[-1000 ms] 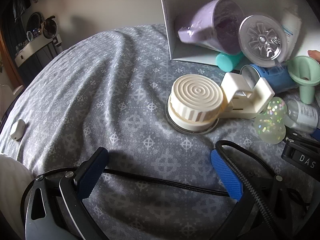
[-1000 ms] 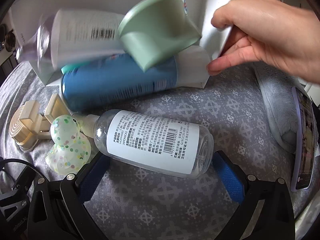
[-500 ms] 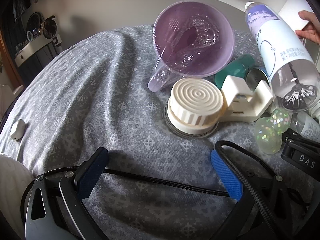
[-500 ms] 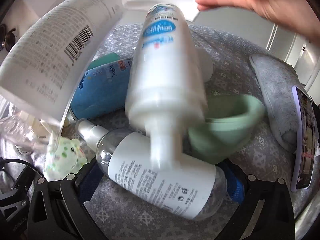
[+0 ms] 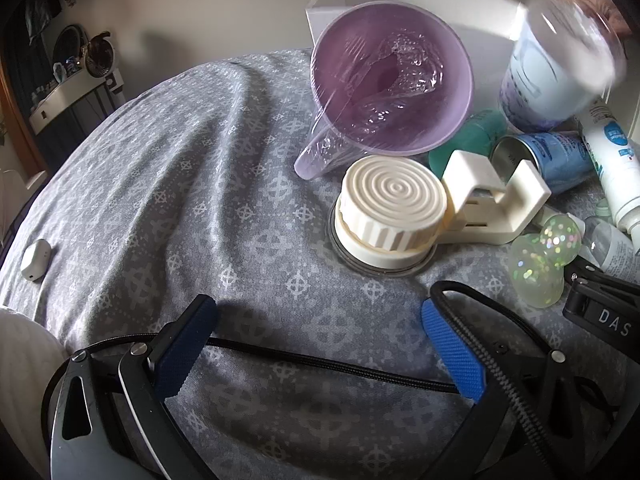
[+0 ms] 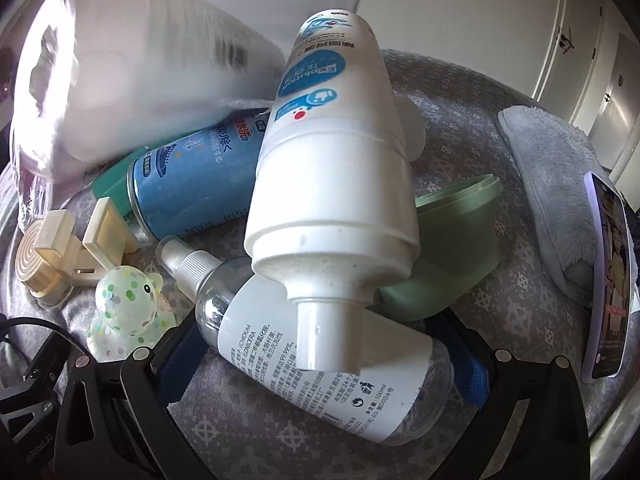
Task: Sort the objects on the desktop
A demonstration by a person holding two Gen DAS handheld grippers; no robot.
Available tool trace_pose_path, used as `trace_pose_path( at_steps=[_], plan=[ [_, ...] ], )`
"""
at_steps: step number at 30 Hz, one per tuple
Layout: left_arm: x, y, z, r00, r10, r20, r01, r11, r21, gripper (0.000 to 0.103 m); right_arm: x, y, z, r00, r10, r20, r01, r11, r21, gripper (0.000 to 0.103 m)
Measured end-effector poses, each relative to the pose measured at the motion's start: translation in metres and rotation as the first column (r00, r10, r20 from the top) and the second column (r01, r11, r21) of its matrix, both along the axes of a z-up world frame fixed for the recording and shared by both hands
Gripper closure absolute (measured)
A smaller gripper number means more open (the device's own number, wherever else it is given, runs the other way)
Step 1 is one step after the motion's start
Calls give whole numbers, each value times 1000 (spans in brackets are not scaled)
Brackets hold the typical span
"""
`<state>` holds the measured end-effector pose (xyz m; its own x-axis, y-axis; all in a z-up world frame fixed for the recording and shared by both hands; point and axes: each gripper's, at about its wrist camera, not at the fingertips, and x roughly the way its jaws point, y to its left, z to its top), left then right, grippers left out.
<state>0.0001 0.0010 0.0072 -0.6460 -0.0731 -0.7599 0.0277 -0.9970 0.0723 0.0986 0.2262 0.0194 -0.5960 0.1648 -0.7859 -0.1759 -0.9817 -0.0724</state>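
A pile of tipped-out items lies on the grey patterned cloth (image 5: 224, 184). My left gripper (image 5: 320, 340) is open and holds nothing, just short of a cream ribbed suction holder (image 5: 392, 208). A purple film-wrapped cup (image 5: 392, 80) leans behind the holder. My right gripper (image 6: 320, 360) is open, and a clear spray bottle (image 6: 320, 364) lies between its fingers. A white pump bottle (image 6: 332, 184) rests on the spray bottle. A blue can (image 6: 200, 180), a green cup (image 6: 452, 248) and a glitter duck (image 6: 128, 312) lie around them. A large bottle (image 6: 140, 80) is blurred in motion.
A hand (image 5: 600, 4) holds a white box (image 5: 400, 4) above the pile. A phone (image 6: 608, 280) and a grey plush cloth (image 6: 560, 184) lie at the right. A small white device (image 5: 36, 254) sits far left. A black cable (image 5: 320, 364) crosses under my left gripper.
The white box has been lifted off and its contents have tumbled out. The white pump bottle has landed on the spray bottle, the green cup has dropped to the right. Both grippers stayed still.
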Motion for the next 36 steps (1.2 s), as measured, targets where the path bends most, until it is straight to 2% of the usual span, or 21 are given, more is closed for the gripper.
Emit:
trace_pose_path(
  at_steps=[6, 7, 9, 36],
  plan=[
    [1, 1, 0, 1000, 0, 0, 0, 1000, -4, 0, -2, 8, -6, 1000, 0, -1, 0, 1000, -2, 0],
    [1, -1, 0, 1000, 1, 0, -1, 1000, -4, 0, 14, -13, -4, 1000, 0, -1, 0, 1000, -1, 0],
    [1, -1, 1, 1000, 1, 0, -1, 1000, -4, 0, 25, -26, -2, 1000, 0, -1, 0, 1000, -1, 0],
    [4, 1, 1, 1000, 5, 1, -5, 1000, -6, 0, 12, -28, -3, 1000, -1, -3, 1, 1000, -5, 0]
  ],
)
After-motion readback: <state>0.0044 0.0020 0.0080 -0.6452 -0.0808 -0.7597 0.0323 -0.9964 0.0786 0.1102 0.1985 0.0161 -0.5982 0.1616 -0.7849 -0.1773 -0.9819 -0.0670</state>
